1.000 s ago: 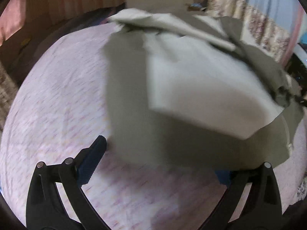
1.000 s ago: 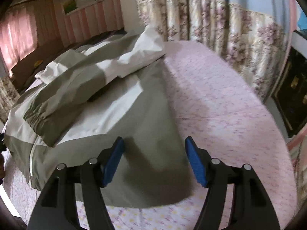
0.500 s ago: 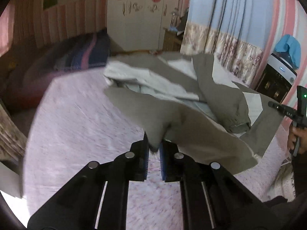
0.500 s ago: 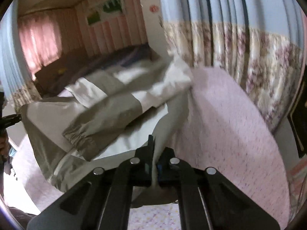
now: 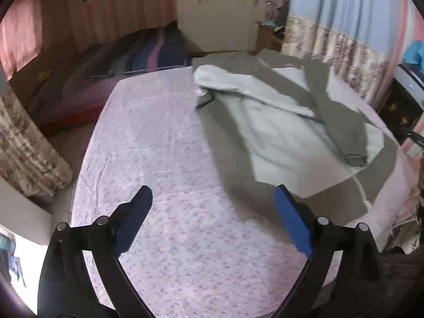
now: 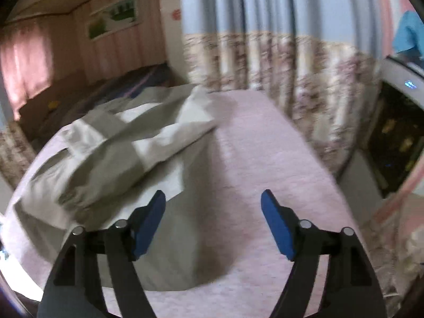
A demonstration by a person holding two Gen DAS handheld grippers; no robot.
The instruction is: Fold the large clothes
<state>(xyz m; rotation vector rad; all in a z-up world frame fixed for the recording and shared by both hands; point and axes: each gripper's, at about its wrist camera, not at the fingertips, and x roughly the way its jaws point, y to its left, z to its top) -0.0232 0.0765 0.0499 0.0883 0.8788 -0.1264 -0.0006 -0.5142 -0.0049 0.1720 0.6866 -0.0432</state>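
Both grippers, clamped on jacket fabric half a second earlier, have just been opening and now hold nothing. Left gripper (image 5: 213, 206): blue pads spread wide above the pink floral bedsheet (image 5: 159, 145). Right gripper (image 6: 213, 206): jaws well apart. Olive-and-white jacket (image 5: 278, 132) lies loosely folded on the bed's far right. Dark characters on the far wardrobe (image 5: 217, 13) are unreadable.

Olive-and-white jacket (image 5: 281, 132) lies rumpled on pink bedsheet (image 5: 164, 159).

Jacket (image 5: 286, 132) beyond spread left tongs (image 5: 213, 206)
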